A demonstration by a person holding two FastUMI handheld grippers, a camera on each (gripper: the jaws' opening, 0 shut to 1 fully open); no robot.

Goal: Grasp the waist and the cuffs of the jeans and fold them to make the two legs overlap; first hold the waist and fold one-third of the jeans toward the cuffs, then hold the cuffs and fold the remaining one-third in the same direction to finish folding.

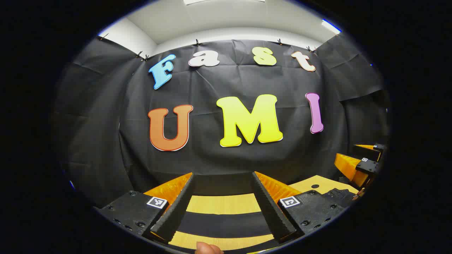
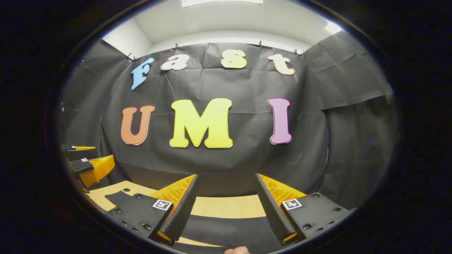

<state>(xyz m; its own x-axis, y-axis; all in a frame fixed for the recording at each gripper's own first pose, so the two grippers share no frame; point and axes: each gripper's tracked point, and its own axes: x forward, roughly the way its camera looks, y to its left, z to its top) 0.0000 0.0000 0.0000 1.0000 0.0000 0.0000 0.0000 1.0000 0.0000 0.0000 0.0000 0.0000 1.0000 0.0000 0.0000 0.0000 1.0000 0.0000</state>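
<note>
In the left gripper view my left gripper [image 1: 223, 174] is open and held level, pointing at the booth's wall. Below its fingers a dark band of cloth [image 1: 226, 219], which looks like the jeans, lies across the wooden table [image 1: 222, 204]. At that view's right edge I see my right gripper [image 1: 363, 163]. In the right gripper view my right gripper [image 2: 226, 175] is open too, above dark cloth [image 2: 226, 233] on the table [image 2: 226, 206]. The left gripper [image 2: 90, 163] shows at the left edge there. Neither gripper has anything between its fingers.
The black cloth wall [image 1: 226, 158] rises just behind the table's far edge. A small hole [image 1: 315, 186] marks the tabletop at the right. A person's fingertip [image 1: 206, 248] shows at the bottom, and another fingertip [image 2: 237, 251] in the right gripper view.
</note>
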